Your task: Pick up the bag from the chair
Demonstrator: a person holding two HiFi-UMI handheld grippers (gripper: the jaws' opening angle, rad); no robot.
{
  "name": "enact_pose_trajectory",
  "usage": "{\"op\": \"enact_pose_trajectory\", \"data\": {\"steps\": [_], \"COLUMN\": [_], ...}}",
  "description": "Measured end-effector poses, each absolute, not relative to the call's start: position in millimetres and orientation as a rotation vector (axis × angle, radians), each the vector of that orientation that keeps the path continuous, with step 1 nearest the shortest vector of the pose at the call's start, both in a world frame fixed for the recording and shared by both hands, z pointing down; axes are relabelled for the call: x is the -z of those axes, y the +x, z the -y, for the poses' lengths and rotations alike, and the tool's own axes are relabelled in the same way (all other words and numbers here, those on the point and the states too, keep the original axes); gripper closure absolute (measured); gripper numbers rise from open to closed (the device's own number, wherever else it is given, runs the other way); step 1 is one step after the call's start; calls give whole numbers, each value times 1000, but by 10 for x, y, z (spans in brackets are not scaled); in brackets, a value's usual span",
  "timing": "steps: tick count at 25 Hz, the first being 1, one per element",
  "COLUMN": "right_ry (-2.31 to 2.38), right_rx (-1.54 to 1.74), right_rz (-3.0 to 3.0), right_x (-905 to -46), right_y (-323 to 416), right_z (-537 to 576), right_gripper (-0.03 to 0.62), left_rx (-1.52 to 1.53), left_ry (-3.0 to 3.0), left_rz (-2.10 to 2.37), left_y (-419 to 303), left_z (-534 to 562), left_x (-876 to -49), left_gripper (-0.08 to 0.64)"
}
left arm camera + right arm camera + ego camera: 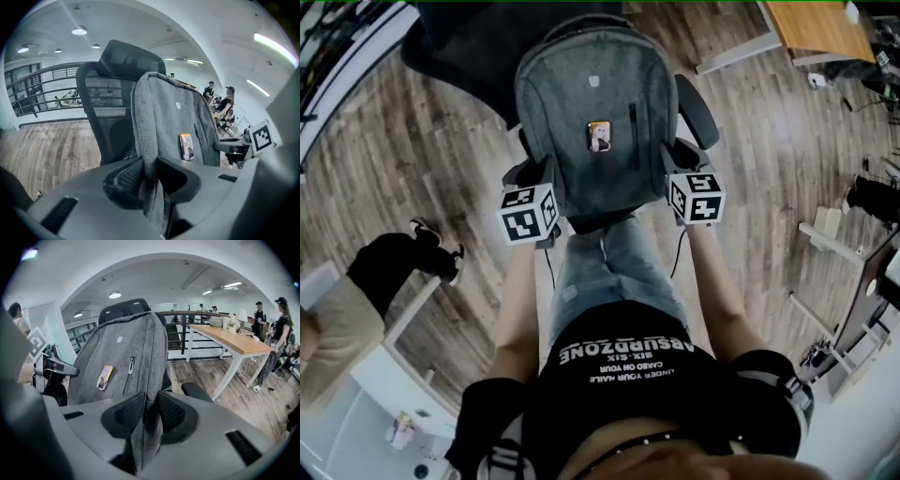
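Note:
A grey backpack (591,112) stands upright on a black office chair (698,108), with a small orange tag (599,137) on its front. My left gripper (546,178) is shut on the bag's left side edge (149,173), the fabric pinched between both pads. At the bag's right side my right gripper (670,167) is shut on that edge (147,416) in the same way. The chair's mesh back and headrest (126,58) rise behind the bag. The chair seat is hidden under the bag.
Wooden floor (422,141) surrounds the chair. A wooden desk (225,341) stands at the right, with people (281,333) beyond it. Another person's leg and shoe (403,258) are at the left. White furniture (356,412) sits at the lower left.

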State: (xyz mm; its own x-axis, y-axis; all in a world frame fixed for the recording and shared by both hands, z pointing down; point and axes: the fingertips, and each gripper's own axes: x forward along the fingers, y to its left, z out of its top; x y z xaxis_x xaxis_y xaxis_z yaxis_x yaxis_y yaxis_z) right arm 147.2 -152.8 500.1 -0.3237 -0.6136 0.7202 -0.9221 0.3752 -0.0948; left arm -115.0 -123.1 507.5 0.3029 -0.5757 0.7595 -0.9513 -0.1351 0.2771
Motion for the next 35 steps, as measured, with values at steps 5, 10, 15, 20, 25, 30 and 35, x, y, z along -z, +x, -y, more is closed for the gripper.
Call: {"op": "enact_pose_trajectory", "data": {"steps": [5, 10, 15, 20, 25, 30, 35], "right_ry": [1353, 1400, 1426, 1461, 1490, 1498, 1491], "right_rx": [-639, -616, -609, -605, -601, -600, -595], "right_rz": [2092, 2122, 2168, 2201, 2217, 2223, 2229], "right_x": [-4671, -4397, -4171, -3956, -3845, -3808, -3774], "right_y": [1512, 1526, 1535, 1584, 1566, 1591, 1595], "right_z": [1442, 1355, 1291, 1201, 1166, 1197, 1193], "right_gripper": [489, 489, 491, 494, 497, 497, 497], "left_rx": [-542, -469, -409, -360, -344, -338, -334], "left_ry": [1865, 1941, 2000, 2040, 2074, 2085, 2077], "left_rz": [1394, 1413, 1433, 1443, 1452, 1452, 1456], "left_y": [-1099, -1085, -1084, -1034, -1051, -1015, -1010], "left_z": [1138, 1065, 1054, 1004, 982, 989, 963], "left_x": [-4746, -4390, -4111, -3879, -3748, -3684, -3661], "left_gripper": [465, 466, 468, 469, 471, 471, 471]}}
